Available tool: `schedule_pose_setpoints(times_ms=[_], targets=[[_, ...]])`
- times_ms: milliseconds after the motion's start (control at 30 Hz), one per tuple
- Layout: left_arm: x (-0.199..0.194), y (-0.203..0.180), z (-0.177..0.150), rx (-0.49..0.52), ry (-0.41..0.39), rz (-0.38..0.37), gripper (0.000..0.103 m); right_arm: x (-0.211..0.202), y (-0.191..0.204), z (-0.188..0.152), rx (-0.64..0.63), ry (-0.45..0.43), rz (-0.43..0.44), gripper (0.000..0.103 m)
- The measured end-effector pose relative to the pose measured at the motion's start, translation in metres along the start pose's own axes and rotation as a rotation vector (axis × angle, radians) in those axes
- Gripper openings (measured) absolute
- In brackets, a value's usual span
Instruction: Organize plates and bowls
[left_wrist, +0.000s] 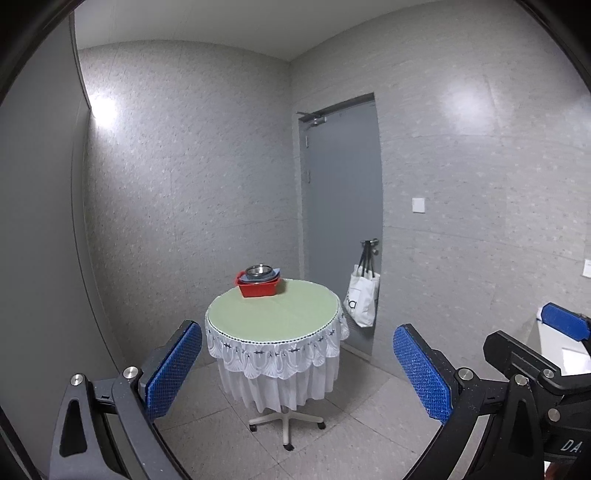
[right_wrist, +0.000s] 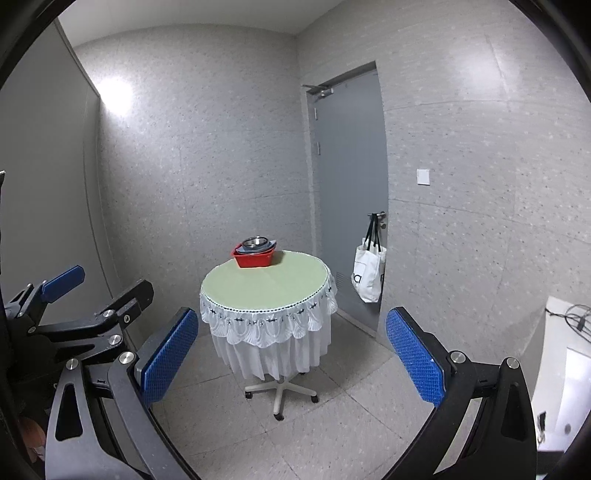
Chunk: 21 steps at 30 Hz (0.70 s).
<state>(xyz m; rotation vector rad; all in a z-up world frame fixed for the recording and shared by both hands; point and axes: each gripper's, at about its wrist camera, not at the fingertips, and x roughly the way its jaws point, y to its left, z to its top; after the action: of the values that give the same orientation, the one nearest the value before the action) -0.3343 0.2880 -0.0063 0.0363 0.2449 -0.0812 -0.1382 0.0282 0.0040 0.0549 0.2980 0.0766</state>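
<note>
Grey speckled walls and a pale tiled floor fill both wrist views, with a grey door (left_wrist: 341, 221) ahead and to the right of my tongs and a white tote bag (left_wrist: 362, 299) hanging from its handle. Well ahead of both tongs stands a round table (left_wrist: 273, 314) with a green top, a white lace skirt and a wheeled base. At its far edge sits a red basin (left_wrist: 258, 288) holding a stack of bluish plates (left_wrist: 271, 275) with a metal bowl (left_wrist: 258, 270) on top. My left tongs (left_wrist: 297, 373) are released, blue pads spread wide and holding nothing. My right tongs (right_wrist: 291, 356) are likewise spread wide and empty, just right of the left ones.
</note>
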Motion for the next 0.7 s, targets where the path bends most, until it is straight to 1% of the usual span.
schedule_pose_setpoints(times_ms=[100, 233, 333, 633, 700], targets=[[-0.031, 0.001, 0.0, -0.003, -0.006, -0.013, 0.102, -0.016, -0.001, -0.002, -0.003, -0.005, -0.009, 0.103], [-0.062, -0.002, 0.0, -0.005, -0.028, -0.004, 0.103, -0.035, -0.003, -0.003, -0.01, -0.021, -0.011, 0.103], [-0.075, -0.005, -0.003, -0.018, -0.038, 0.002, 0.103, -0.044, -0.009, -0.003, -0.024, -0.029, -0.002, 0.103], [-0.079, -0.025, 0.0, -0.046, -0.048, 0.023, 0.102, -0.057, -0.036, 0.003, -0.067, -0.037, 0.025, 0.103], [-0.078, -0.029, 0.001, -0.051, -0.048, 0.016, 0.103, -0.059, -0.044, 0.003, -0.072, -0.034, 0.035, 0.103]])
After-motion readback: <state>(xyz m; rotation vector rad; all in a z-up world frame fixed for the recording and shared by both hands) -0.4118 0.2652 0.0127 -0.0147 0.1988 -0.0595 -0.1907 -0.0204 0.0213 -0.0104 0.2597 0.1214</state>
